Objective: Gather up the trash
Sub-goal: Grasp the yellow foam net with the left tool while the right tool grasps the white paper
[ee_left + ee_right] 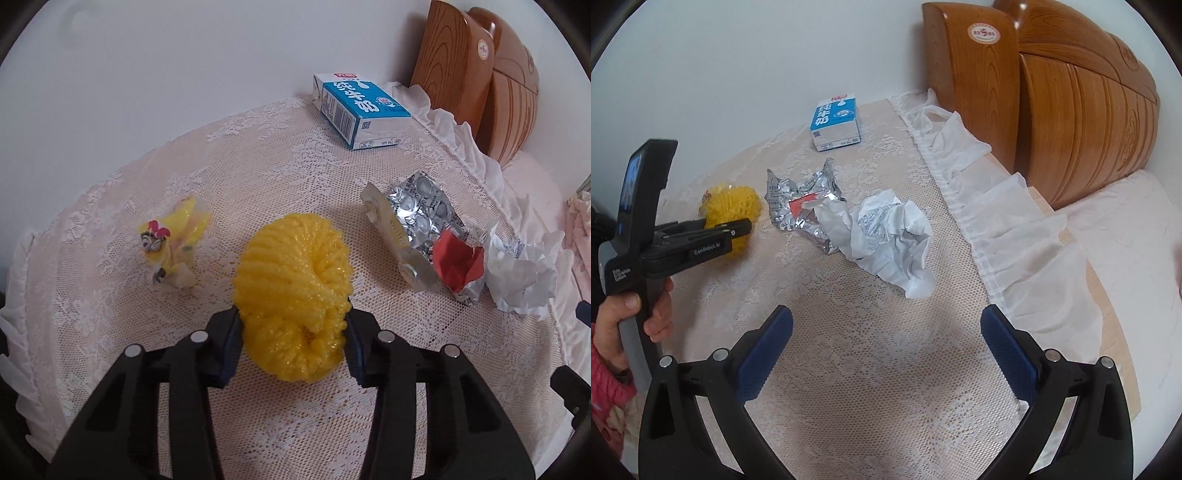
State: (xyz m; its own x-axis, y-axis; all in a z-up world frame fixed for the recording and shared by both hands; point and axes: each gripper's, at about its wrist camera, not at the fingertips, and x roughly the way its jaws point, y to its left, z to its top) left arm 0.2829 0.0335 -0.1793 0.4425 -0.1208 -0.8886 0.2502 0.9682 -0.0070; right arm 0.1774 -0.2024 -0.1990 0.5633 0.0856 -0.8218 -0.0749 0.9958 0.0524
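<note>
My left gripper (293,328) is shut on a yellow foam net (291,291), its pads pressing both sides; the net rests on the lace-covered table (258,424). The net and left gripper also show in the right wrist view (733,210). A yellow candy wrapper (173,243) lies to the left. A silver blister pack (417,225), a red scrap (458,258) and crumpled white paper (517,273) lie to the right. A blue and white milk carton (360,110) lies at the back. My right gripper (886,343) is open and empty, short of the crumpled paper (894,243).
A frilled white cloth edge (997,221) runs along the table's right side. A wooden headboard (1052,110) and a bed (1126,258) stand to the right. A white wall is behind the table.
</note>
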